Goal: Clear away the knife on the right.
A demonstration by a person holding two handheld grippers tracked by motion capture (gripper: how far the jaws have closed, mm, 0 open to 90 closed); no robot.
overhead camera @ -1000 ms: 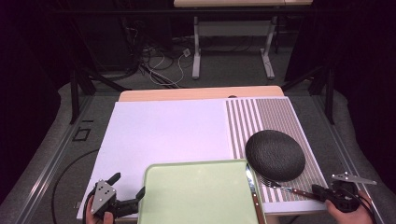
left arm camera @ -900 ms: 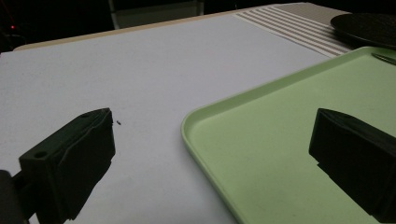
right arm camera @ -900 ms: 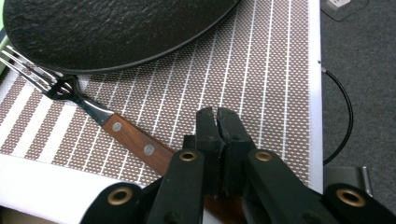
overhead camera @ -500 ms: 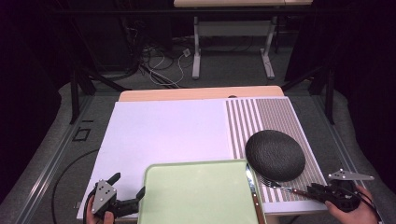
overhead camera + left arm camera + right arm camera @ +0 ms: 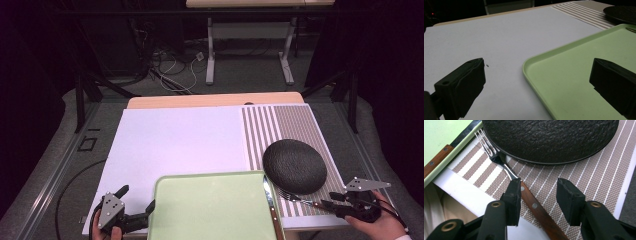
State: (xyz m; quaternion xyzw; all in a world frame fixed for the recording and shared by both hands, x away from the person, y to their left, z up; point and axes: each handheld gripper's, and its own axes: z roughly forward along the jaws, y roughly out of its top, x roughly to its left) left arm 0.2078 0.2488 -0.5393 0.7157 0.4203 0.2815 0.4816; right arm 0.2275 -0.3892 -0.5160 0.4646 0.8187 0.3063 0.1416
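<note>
The table [image 5: 170, 140] carries 1 white sheet, and its pale wooden top shows as a strip at the far edge. The near edge is cut off by the high view's frame.

1 light green tray [image 5: 215, 210], smooth, with rounded corners and a raised rim, lies at the near edge; its near side is cut off.

1 placemat [image 5: 280, 125] of woven brown and white stripes covers the right end of the table.

1 round black plate [image 5: 295, 166] with a rough, pebbled surface sits on the placemat, just right of the tray.

1 knife [image 5: 270, 205] with a wooden riveted handle rests along the tray's right rim, its lower end cut off.

1 fork [image 5: 506, 168], steel with a wooden riveted handle, lies on the placemat, its tines just under the plate's edge.

The right gripper [image 5: 539, 192] has just been opening its jaws; they stand apart over the fork's handle, which lies beside 1 jaw, not pinched.

The left gripper [image 5: 536, 82] is spread wide astride the tray's near left corner, 1 jaw over the white sheet, 1 over the tray; whether either jaw touches is hard to tell.
</note>
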